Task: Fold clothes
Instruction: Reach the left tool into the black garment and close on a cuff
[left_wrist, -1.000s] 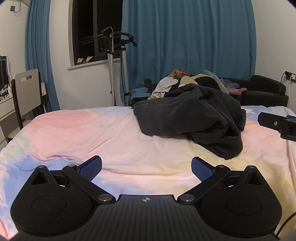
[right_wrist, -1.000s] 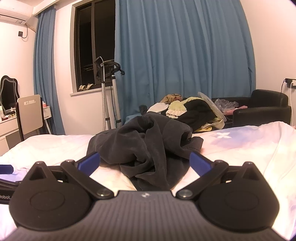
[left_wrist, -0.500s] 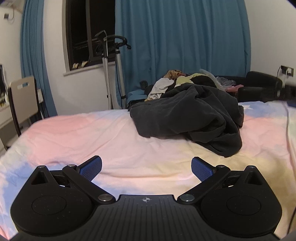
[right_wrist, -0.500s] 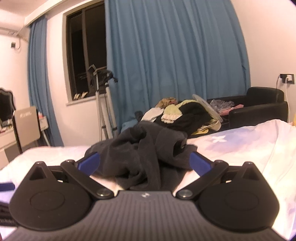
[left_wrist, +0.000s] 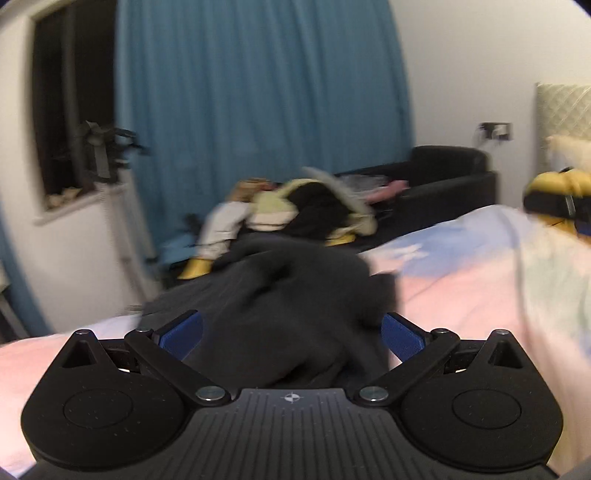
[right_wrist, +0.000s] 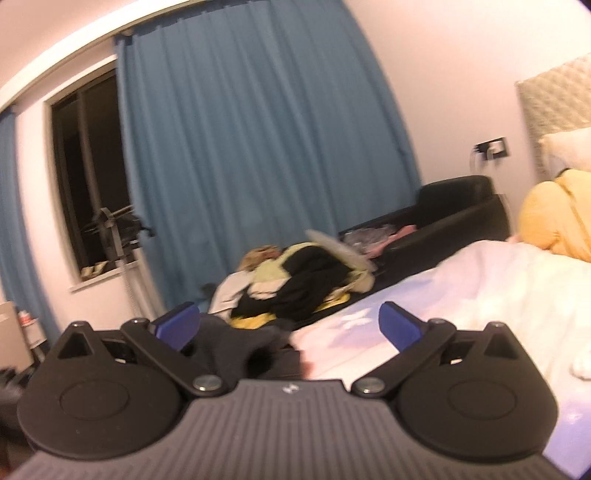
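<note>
Both grippers have closed on the dark garment (left_wrist: 295, 295).

Left gripper (left_wrist: 291, 330): matte black body, ribbed centre plate with a small white crosshair mark at 12 o'clock, round speckled discs at 9 and 3 o'clock. Two black link arms on silver pivot screws carry blue ridged pads (left_wrist: 183, 331). Right gripper (right_wrist: 290, 321): same build (plate reads greyer here).
</note>
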